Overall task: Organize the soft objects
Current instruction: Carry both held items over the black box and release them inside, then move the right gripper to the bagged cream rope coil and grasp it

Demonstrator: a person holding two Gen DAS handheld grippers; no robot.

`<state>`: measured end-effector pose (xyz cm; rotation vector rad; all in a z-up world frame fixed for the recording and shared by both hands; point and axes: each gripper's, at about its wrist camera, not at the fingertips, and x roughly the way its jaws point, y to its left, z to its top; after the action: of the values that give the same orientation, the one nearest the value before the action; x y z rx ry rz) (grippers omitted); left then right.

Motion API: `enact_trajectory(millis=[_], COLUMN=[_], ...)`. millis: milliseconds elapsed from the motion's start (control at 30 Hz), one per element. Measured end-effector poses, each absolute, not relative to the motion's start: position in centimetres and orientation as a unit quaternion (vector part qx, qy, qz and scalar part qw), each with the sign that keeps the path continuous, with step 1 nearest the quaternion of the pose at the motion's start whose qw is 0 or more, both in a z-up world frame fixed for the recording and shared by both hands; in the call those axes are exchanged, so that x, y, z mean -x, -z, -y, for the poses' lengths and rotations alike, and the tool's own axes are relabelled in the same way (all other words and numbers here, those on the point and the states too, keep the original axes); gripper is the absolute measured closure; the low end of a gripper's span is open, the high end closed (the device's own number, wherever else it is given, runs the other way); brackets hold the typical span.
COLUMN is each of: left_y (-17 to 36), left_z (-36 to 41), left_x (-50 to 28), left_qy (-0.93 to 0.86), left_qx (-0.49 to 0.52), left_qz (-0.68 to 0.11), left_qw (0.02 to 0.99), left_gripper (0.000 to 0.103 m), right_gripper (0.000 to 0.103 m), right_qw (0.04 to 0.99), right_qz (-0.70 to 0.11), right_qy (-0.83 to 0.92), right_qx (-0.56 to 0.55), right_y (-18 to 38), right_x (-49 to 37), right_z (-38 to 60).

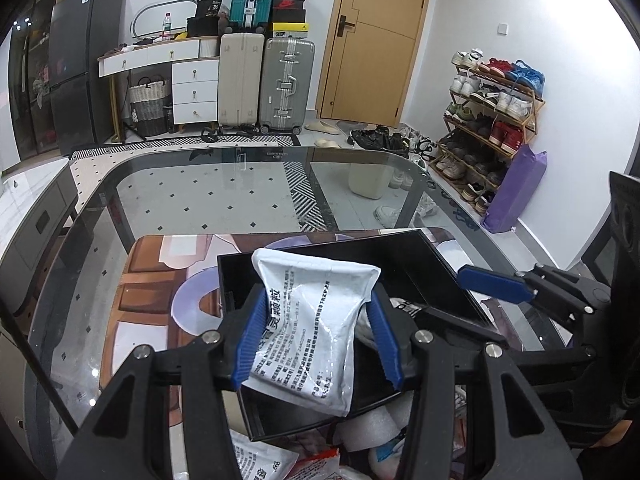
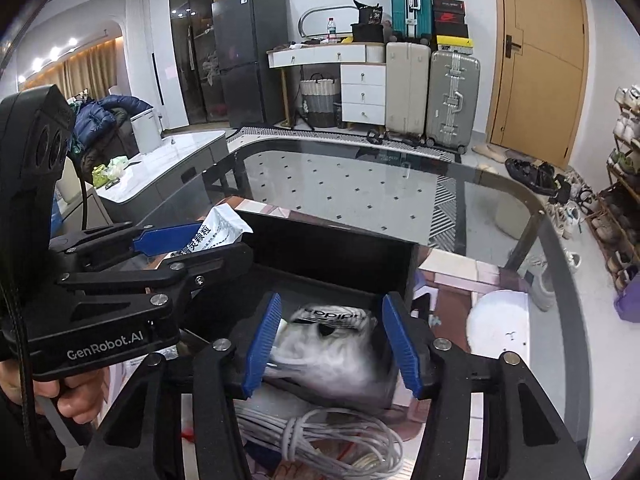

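My left hand-held gripper [image 1: 318, 336] pinches a white printed sachet [image 1: 310, 328] between its blue pads, holding it just above the open black box [image 1: 432, 264] that sits on the glass worktop [image 1: 192, 196]. Below it, near me, more packets [image 1: 264, 460] lie in a heap. To the right, my right hand-held gripper [image 2: 334, 344] hangs over the same box with its fingers spread; between them, lower in the box, lies a blurred whitish bag [image 2: 332, 348], and I cannot tell whether the pads touch it. A coil of grey cable [image 2: 320, 440] lies just beneath this hand-held gripper, nearest me.
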<state>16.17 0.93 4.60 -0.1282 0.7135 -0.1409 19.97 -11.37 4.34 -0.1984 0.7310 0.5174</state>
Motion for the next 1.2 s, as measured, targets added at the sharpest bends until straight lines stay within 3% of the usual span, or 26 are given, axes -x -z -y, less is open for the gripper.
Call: enact_trajectory(millis=[200,267,333,400,467,1200], left_y=[-4.8,-4.7,-4.7,-4.8,-5.0,-2.8], left_z=[-0.8,-0.8,-0.9,-0.9,-1.0,-4.3], left_x=[-16.3,-16.2,-15.8,-15.4,-14.6,-7.5], left_qy=[0.076,0.08,0.082,0.08,0.069,0.015], left_qx=[0.056,0.056,0.06,0.057,0.053,0.079], left_qz=[-0.346,-0.349,-0.349,-0.349,-0.341,-0.343], left_qw=[0.933,0.932,0.931,0.932,0.936,0.936], left_gripper=[0.05,0.034,0.028,0.013,0.0,0.0], right_gripper=[0.023,0.017,0.009,0.002,0.001,0.001], right_qw=[0.911,0.917,0.921,0.925,0.927,0.913], right_qz=[-0.33,-0.319,-0.314,-0.312,-0.311,-0.36], right_qy=[-0.229,-0.22,-0.213,-0.206,-0.202,-0.189], right_qx=[0.092,0.093,0.088,0.071,0.054,0.005], right_y=[-5.0,-5.0,-5.1,-5.0,-4.9,-2.1], right_x=[-18.9,-18.3,-17.7,-17.1,-16.4,-12.6], right_z=[12.7,13.3,14.0,15.0,15.9,19.7])
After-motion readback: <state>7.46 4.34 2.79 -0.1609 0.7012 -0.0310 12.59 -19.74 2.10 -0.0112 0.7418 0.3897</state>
